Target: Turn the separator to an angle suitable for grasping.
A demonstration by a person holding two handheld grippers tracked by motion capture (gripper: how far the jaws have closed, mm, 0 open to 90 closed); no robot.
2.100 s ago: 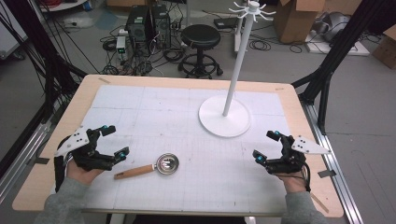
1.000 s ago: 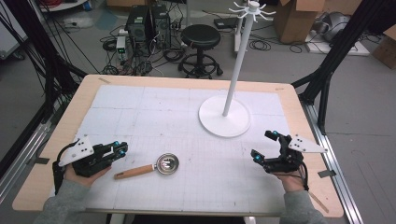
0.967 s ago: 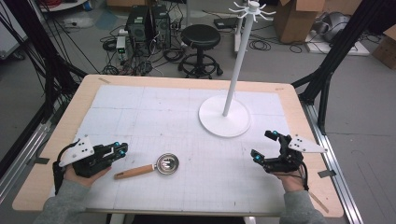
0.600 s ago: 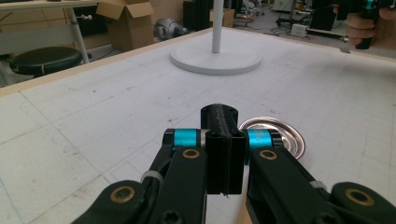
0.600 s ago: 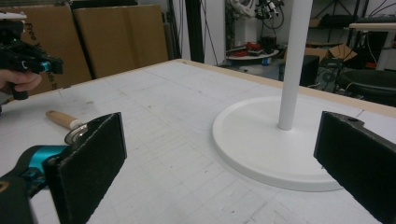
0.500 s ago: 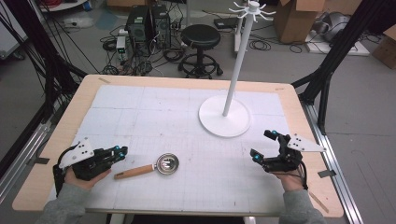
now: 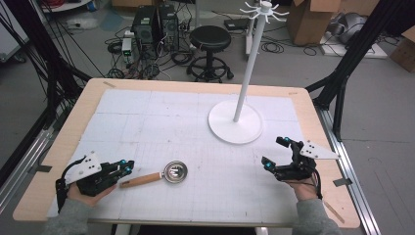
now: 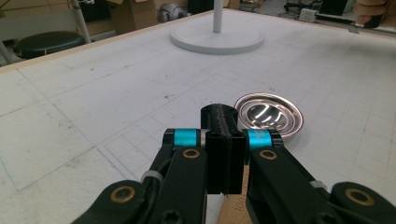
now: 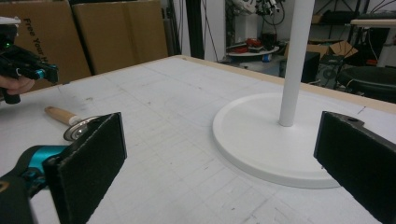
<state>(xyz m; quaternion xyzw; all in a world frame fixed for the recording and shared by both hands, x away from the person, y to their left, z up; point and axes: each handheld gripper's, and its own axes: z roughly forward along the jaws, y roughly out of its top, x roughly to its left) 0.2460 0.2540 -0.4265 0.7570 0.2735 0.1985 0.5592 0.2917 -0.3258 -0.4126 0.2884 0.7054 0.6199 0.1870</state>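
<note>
Where the white mat (image 7: 147, 122) covers the table (image 7: 78, 112), a small metal strainer (image 7: 175, 172) with a wooden handle (image 7: 140, 180) lies near the front edge, left of centre, its handle pointing left. The left gripper (image 7: 126, 169) sits low just beside the handle's end, jaws pressed together on nothing, tips just above the handle. The right gripper (image 7: 275, 152), at the near right, has its jaws spread wide and empty, near the round base of the white hook stand (image 7: 235, 121).

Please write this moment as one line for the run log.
left claw: shut, above wooden handle of small round metal strainer | right claw: open, empty, near white pole stand with round base | strainer lies on white gridded mat
</note>
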